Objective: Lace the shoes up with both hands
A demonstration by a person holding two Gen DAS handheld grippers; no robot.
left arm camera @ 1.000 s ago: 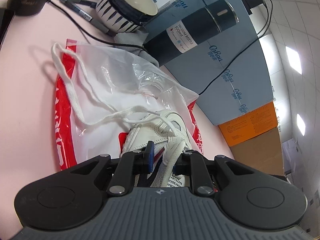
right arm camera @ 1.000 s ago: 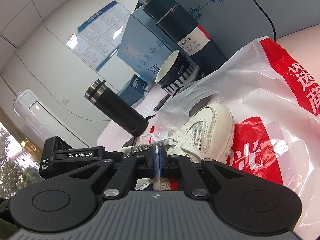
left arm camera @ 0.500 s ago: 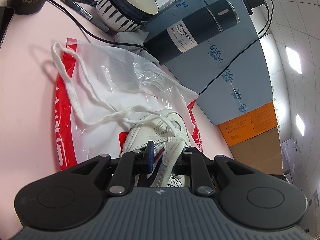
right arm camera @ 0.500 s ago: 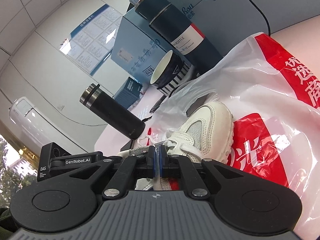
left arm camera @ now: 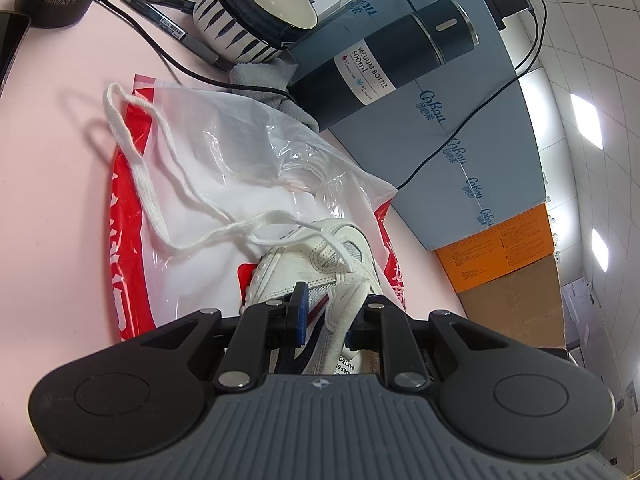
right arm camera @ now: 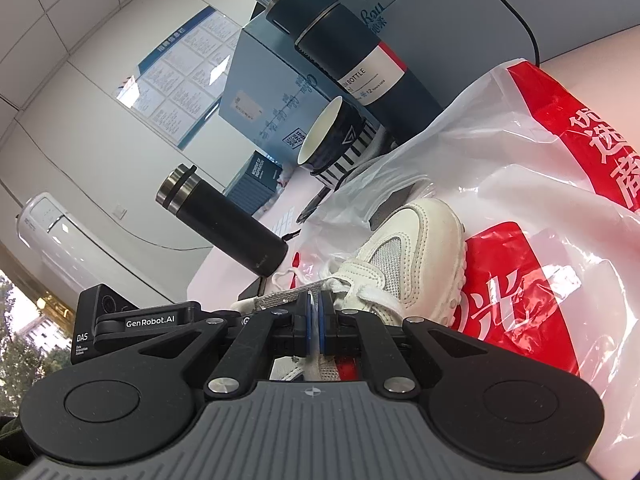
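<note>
- One white shoe [left arm camera: 320, 256] lies on a red-and-white plastic bag [left arm camera: 224, 168] spread over the pink table [left arm camera: 52, 148], toe pointing away from both cameras toward the boxes at the back.
- Nothing about it has changed over the last second: shoe, bag and both tools sit where they were. Only the right wrist view has tilted slightly, too little to count as a move.
- The left gripper [left arm camera: 326, 314] is clamped on the shoe's tongue and collar; its pads press the white material from either side with a modest gap between them.
- The right gripper [right arm camera: 315, 322] has its jaws almost together, pinching a thin white strip that looks like the lace [left arm camera: 132, 168].
- In the left wrist view the lace's long free run loops loosely across the bag to the left of the shoe, so most of it looks unthreaded.
- I read this as a pause: shoe steadied, lace in hand, next eyelet not yet entered.
- Behind stand a striped mug [left arm camera: 256, 20], a dark vacuum bottle [left arm camera: 384, 60], pens [left arm camera: 168, 12], a black cable [left arm camera: 160, 52] and blue boxes [left arm camera: 460, 152].
</note>
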